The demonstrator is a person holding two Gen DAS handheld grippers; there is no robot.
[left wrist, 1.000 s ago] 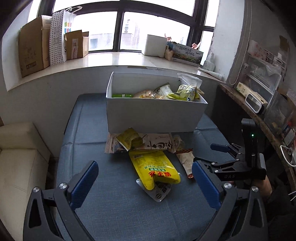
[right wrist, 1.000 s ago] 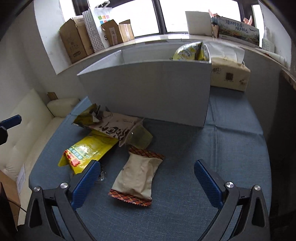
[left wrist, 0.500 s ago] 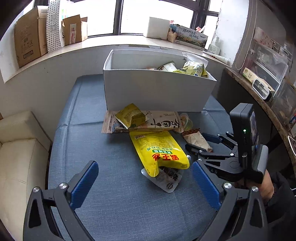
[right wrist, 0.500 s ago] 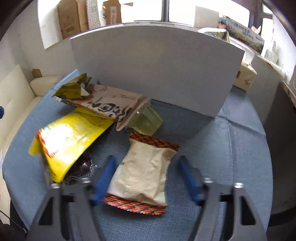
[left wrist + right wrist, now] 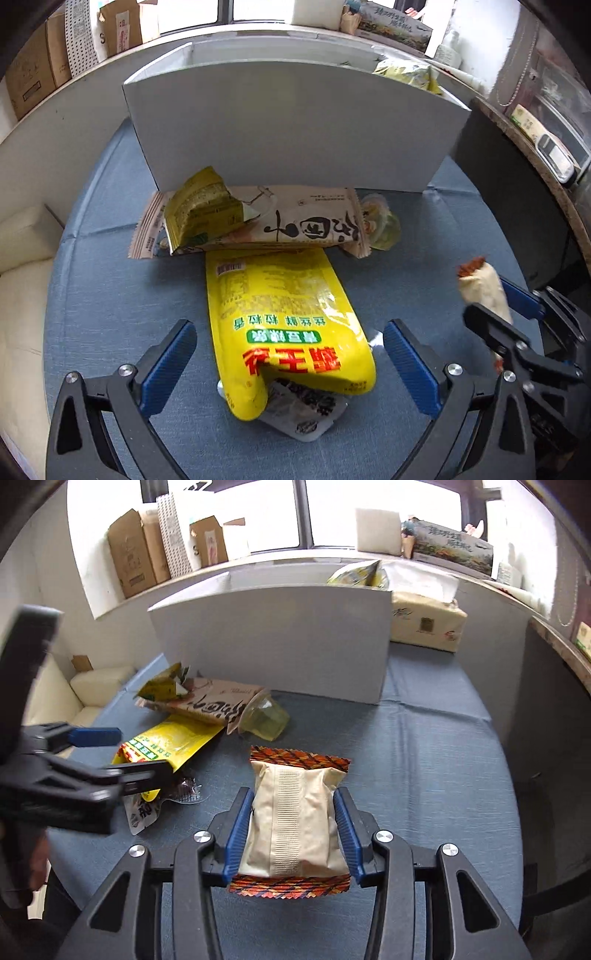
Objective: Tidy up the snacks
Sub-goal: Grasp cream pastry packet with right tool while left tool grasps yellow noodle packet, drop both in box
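Observation:
A beige snack packet with orange zigzag ends sits between the blue pads of my right gripper. Its jaws are closing and press on both sides of the packet. In the left wrist view that packet hangs clear of the blue cushion. My left gripper is open, low over a yellow packet; the pads do not touch it. A dark packet lies partly under the yellow one. Behind lie a long brown packet, a green-yellow packet and a jelly cup. The white box stands behind them.
A tissue pack lies to the right of the white box. Cardboard boxes line the window sill. A cream sofa borders the cushion on the left and a cluttered shelf on the right.
My right gripper went from wide open to closed around the beige packet and lifted it. My left gripper sank and moved in over the yellow packet.

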